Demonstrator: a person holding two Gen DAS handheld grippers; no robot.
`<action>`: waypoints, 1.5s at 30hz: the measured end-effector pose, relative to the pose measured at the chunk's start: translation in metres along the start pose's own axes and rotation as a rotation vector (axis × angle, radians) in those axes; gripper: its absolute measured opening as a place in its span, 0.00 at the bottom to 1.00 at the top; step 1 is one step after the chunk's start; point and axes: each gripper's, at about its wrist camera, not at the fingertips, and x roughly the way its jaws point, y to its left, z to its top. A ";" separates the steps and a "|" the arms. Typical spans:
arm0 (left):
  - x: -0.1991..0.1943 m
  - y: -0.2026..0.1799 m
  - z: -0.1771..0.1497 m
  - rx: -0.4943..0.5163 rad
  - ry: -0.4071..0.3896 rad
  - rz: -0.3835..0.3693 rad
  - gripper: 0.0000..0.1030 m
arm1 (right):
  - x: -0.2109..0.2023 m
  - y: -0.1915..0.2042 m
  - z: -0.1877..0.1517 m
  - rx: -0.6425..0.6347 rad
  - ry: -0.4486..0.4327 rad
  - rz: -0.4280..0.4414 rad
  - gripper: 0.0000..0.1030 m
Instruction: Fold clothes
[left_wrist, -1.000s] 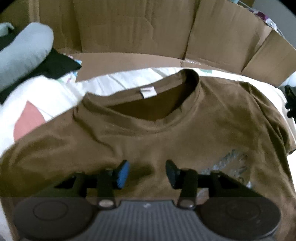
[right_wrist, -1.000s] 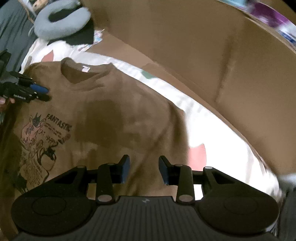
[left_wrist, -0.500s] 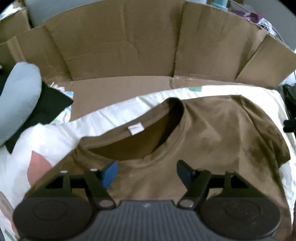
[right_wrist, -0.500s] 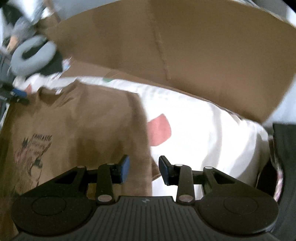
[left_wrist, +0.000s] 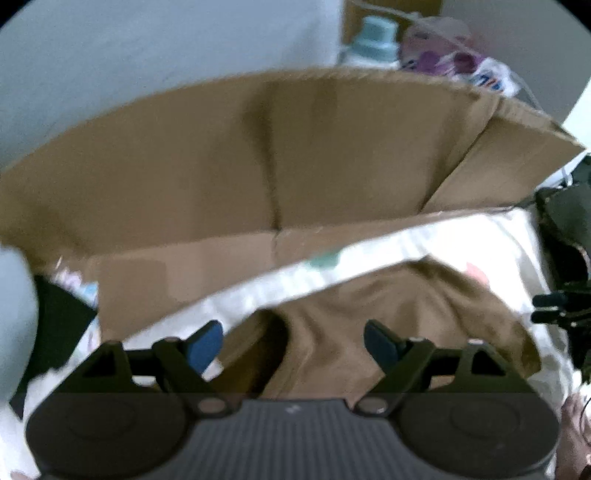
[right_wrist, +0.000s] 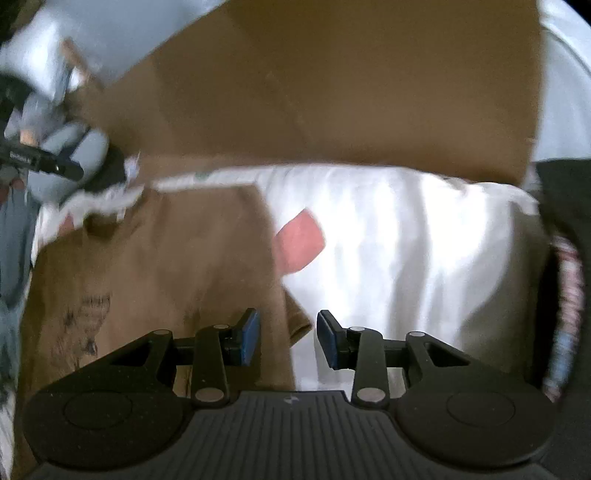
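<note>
A brown T-shirt (left_wrist: 406, 314) with a dark print (right_wrist: 85, 317) lies flat on a white sheet (right_wrist: 406, 240). My left gripper (left_wrist: 293, 345) hovers over the collar (left_wrist: 273, 332); its jaws are opening wide and hold nothing. My right gripper (right_wrist: 288, 339) sits at the shirt's right side, open. The sleeve hem (right_wrist: 299, 326) lies under the gap and the blue pads (right_wrist: 249, 336) do not press on it. The right wrist view shows the left gripper (right_wrist: 40, 162) at the far left. The right gripper (left_wrist: 554, 306) is at the right edge of the left wrist view.
Cardboard walls (left_wrist: 295, 166) stand close behind the sheet. A grey neck pillow (right_wrist: 74, 155) on dark cloth lies at the back left. A pink patch (right_wrist: 299, 243) marks the sheet beside the sleeve. Dark things (right_wrist: 561, 221) border the right side. Bottles and packets (left_wrist: 373, 37) stand beyond the cardboard.
The left gripper rose and drew from the chest to the collar while its jaws spread wide. The right gripper swung from the shirt's body to its right sleeve edge, its gap unchanged.
</note>
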 end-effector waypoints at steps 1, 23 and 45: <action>0.001 -0.007 0.007 0.008 -0.001 -0.001 0.85 | -0.003 -0.003 0.000 0.014 -0.020 -0.005 0.41; 0.025 -0.136 0.078 0.049 0.013 -0.066 0.92 | 0.032 -0.021 -0.018 0.089 -0.038 0.072 0.35; 0.094 -0.149 -0.009 -0.124 0.118 -0.147 0.86 | -0.012 -0.025 0.011 0.098 -0.093 0.019 0.00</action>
